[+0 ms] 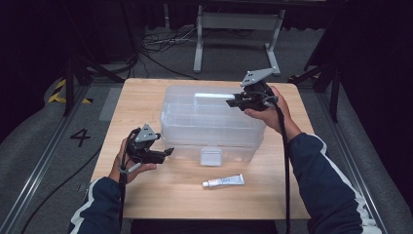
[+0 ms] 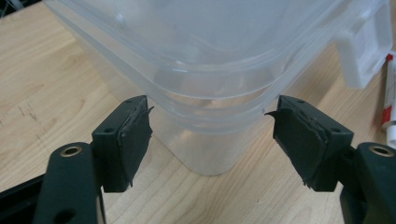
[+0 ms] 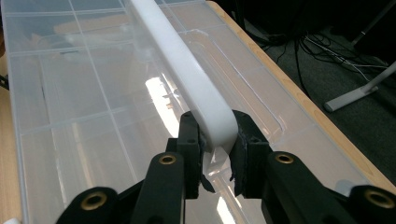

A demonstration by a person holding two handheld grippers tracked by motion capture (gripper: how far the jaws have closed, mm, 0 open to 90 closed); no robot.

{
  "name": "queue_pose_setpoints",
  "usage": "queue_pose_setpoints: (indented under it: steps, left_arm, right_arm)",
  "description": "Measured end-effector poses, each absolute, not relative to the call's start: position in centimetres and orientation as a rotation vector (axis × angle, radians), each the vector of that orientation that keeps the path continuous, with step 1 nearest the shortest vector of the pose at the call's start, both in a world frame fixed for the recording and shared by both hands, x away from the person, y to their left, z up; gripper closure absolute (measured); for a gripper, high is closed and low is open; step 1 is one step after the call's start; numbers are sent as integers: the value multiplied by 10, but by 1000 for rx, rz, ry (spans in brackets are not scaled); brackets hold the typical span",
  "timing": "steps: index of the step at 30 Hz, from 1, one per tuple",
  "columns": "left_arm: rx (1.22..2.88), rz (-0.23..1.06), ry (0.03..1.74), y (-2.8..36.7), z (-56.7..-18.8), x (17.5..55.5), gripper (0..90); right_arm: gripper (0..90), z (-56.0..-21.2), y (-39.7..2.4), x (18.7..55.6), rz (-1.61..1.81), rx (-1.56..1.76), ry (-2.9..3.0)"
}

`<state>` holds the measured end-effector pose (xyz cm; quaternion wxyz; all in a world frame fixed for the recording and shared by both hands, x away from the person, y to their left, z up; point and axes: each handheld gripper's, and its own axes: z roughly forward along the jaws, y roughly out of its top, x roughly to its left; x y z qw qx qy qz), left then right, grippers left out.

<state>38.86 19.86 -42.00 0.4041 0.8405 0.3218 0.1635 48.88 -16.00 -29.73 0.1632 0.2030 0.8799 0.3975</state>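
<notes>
From the high view, we see the clear plastic storage box [image 1: 209, 122] mid-worktop [image 1: 146, 195], lid on, front latch at 6 o'clock; a small tube [image 1: 223, 182] lies nearer us.

In the left gripper view, our left hand-held gripper [image 2: 210, 135] stands wide around the box's rounded corner, pads not touching.

In the right gripper view, our right hand-held gripper [image 3: 215, 140] clamps the smooth white handle [image 3: 187, 70]; lifting looks still ahead.

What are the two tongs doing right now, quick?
Left tongs: open, a corner of the clear box between them, not touching.
Right tongs: shut on the white handle of the box lid.
</notes>
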Motion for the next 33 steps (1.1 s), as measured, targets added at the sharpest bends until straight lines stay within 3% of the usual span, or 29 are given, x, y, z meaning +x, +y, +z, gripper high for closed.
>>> queue_pose_setpoints:
  steps: [12, 23, 33]
  left_arm:
    - [2068, 429, 807, 206, -414, 380, 335]
    - [2035, 439, 791, 205, -407, 376, 568]
    - [1977, 422, 819, 205, -406, 377, 695]
  right_arm:
    - [753, -293, -160, 493, 1131, 590, 2509]
    - [750, -289, -159, 498, 1120, 604, 2526]
    - [743, -286, -159, 500, 1111, 612, 2521]
